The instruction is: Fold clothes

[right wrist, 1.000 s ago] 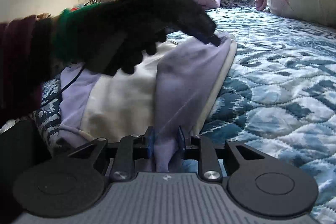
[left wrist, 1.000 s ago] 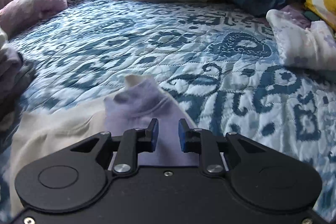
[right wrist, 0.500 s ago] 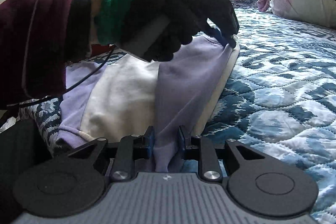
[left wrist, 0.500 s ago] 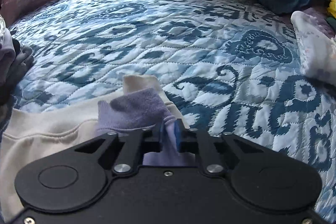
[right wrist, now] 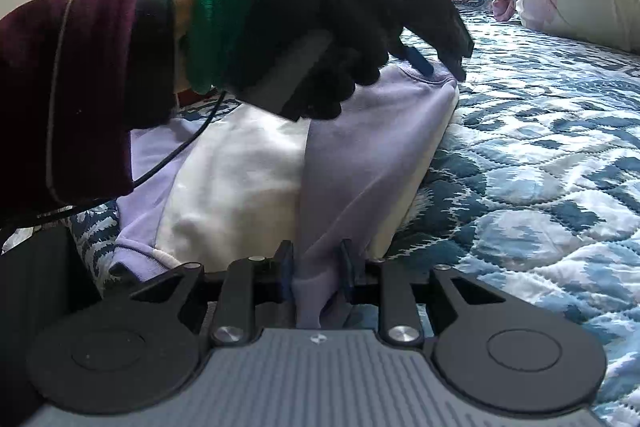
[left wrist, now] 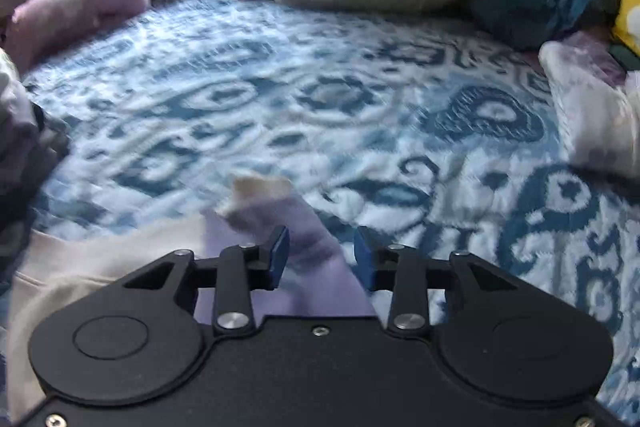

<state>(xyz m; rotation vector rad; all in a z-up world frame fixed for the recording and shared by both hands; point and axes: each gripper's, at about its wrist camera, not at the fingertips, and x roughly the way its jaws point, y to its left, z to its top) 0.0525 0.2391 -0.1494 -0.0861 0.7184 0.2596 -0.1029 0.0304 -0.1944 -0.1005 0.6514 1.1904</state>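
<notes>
- The lilac-and-cream sweatshirt (right wrist: 280, 163) lies partly folded on the near left of the blue patterned quilt (right wrist: 540, 163).
- The right gripper (right wrist: 316, 267) is clenched on the sweatshirt's near lilac edge.
- The left gripper (left wrist: 321, 255) hovers with jaws released over the far lilac cuff (left wrist: 280, 223).
- A pink pillow (left wrist: 80, 11) lies far left.

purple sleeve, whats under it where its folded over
The purple sleeve lies on the garment's cream body, and a cream edge shows below its right side. The blue patterned quilt surrounds them. How the covered layers lie cannot be seen.
</notes>
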